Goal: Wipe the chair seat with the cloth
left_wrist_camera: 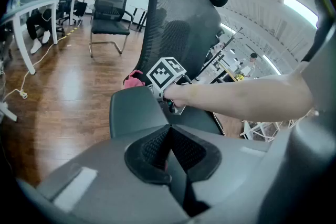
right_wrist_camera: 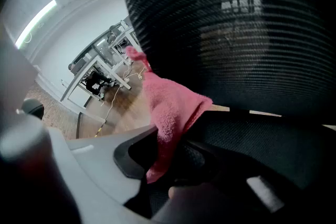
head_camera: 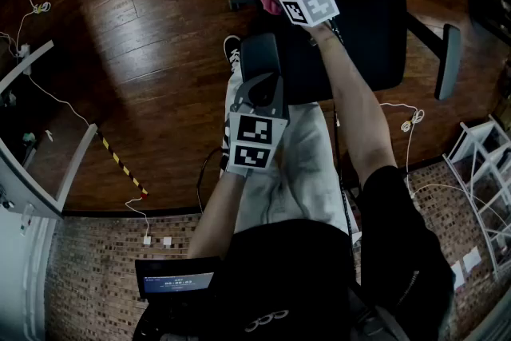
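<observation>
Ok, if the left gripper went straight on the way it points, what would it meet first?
Probably the chair's grey armrest pad: it lies right ahead of the left gripper, whose jaws are shut on nothing. How close is hard to judge; the seat is beyond it.

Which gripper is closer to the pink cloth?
Right. The right hand-held gripper is clamped on the cloth at the back of the seat; the left hand-held gripper hangs apart at its front, jaws together.

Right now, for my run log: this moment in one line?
right gripper: shut on cloth | cloth: at chair seat edge | left gripper: shut, empty
</observation>
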{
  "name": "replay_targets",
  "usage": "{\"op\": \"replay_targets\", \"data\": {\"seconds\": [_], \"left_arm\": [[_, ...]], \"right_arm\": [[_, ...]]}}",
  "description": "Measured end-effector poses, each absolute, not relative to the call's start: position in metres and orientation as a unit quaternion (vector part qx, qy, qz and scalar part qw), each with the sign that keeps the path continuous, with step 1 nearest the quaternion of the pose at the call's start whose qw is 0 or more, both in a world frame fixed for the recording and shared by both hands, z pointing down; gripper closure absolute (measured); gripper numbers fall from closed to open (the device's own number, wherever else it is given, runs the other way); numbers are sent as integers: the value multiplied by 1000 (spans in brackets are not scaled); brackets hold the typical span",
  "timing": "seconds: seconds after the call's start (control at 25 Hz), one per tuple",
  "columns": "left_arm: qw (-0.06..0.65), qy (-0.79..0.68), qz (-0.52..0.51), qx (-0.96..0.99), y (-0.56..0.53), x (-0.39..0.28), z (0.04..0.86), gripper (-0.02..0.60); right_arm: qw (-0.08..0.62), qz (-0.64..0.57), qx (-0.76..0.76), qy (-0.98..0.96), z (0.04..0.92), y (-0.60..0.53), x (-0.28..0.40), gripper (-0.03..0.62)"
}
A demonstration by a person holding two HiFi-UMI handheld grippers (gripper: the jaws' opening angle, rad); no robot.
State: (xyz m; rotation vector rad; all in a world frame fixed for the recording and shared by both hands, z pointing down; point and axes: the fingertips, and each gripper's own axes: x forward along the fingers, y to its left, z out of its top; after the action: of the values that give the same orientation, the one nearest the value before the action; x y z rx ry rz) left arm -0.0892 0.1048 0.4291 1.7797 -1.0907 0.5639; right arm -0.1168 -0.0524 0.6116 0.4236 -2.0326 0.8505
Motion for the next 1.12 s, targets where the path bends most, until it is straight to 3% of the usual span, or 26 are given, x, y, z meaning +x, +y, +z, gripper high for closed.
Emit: {"op": "replay_targets", "data": {"seconds": [0.24,0.44,1.12], "left_arm": [[458,-466,229,722,102,-86,429,588],[479,-455,220,717,105,-87,428,588],[453,-533,225,679,105,-98,425,588]], "right_arm": [[404,367,169,-821,619,-75,-92,526],[430,357,205,-803,631,-101,-44,526],[479,329,297,-758,637,-170,136,526]]}}
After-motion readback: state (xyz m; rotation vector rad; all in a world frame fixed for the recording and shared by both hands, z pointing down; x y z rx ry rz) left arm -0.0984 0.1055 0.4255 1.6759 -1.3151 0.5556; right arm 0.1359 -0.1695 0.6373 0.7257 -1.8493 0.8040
